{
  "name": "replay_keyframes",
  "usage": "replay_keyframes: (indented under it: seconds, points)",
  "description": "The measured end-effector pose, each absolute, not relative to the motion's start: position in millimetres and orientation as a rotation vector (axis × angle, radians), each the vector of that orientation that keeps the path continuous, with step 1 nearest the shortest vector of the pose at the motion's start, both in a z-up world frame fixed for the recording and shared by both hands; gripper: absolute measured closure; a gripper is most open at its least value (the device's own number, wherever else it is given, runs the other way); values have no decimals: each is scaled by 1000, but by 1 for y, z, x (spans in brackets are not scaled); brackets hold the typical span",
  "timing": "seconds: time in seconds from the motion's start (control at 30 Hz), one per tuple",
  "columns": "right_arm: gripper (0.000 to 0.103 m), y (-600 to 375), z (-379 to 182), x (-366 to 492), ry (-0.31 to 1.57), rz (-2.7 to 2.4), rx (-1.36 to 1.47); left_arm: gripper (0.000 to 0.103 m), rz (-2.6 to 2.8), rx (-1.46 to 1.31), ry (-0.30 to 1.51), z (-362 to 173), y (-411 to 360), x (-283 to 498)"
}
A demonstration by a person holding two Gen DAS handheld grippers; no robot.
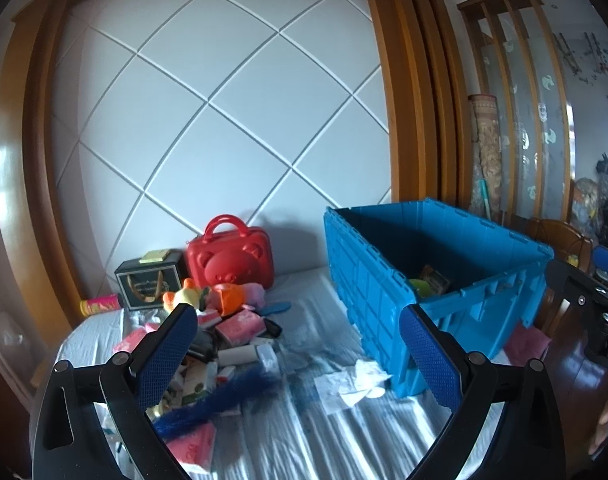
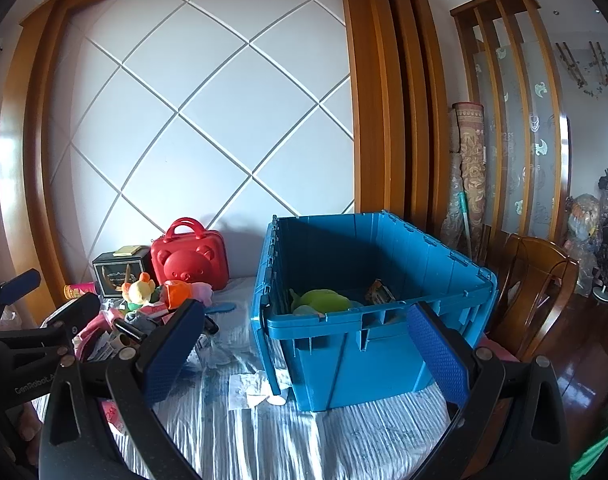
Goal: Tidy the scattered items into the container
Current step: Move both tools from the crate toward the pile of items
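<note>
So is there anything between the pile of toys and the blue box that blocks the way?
Nothing visible does. Only flat crumpled paper lies on the sheet between the pile and the blue box, whose top is open.

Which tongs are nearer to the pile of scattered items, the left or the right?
Left. The left tongs hang open directly over the pile of scattered items. The right tongs are open farther right, facing the blue crate.
</note>
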State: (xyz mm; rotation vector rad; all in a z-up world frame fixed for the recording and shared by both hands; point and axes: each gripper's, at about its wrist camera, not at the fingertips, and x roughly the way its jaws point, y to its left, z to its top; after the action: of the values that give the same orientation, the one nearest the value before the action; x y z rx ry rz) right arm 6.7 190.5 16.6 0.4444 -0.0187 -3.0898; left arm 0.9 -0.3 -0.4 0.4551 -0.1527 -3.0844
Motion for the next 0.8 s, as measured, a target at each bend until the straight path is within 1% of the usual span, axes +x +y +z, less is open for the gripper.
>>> replay_keyframes:
  seconds: [0.33, 0.53, 0.8]
  points:
    - [0, 190, 15, 0, -30, -3061, 487, 1, -3044, 500, -138, -2, -3, -5]
    - [0, 193, 15, 2, -28, -3050, 465, 1, -3030, 503, -127, 2, -3, -5]
    - [0, 196, 12, -1, -37, -3038, 473, 1, -3015, 504, -147, 0, 0, -5]
